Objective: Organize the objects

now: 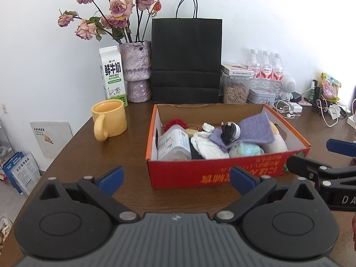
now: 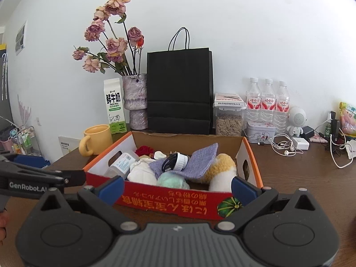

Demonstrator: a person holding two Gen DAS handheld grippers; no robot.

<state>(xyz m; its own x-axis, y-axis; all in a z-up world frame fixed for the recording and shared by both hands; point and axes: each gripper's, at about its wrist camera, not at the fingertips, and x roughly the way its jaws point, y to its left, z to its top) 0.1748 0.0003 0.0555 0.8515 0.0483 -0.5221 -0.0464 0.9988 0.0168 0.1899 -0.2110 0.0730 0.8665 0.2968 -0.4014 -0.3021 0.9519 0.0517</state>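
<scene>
A red and orange cardboard box [image 1: 222, 171] [image 2: 169, 202] sits on the brown table, filled with several items: a clear plastic bottle [image 1: 174, 144], a white cloth [image 1: 209, 145], a purple cloth [image 1: 258, 129] [image 2: 200, 162], a black cable with a white cap [image 1: 230, 132] [image 2: 175, 161], a pale green bundle [image 1: 244, 150] and a yellow-white plush [image 2: 222, 173]. My left gripper [image 1: 176, 179] is open and empty, just in front of the box. My right gripper [image 2: 176, 188] is open and empty at the box's near wall; it also shows at the right of the left wrist view [image 1: 316, 166].
Behind the box stand a yellow mug [image 1: 110, 120], a milk carton [image 1: 113, 75], a vase of dried roses [image 1: 136, 71], a black paper bag [image 1: 187, 60], a seed jar [image 1: 235, 86], three water bottles [image 1: 265, 69] and a tin. Cables and earphones [image 2: 284, 146] lie at the right.
</scene>
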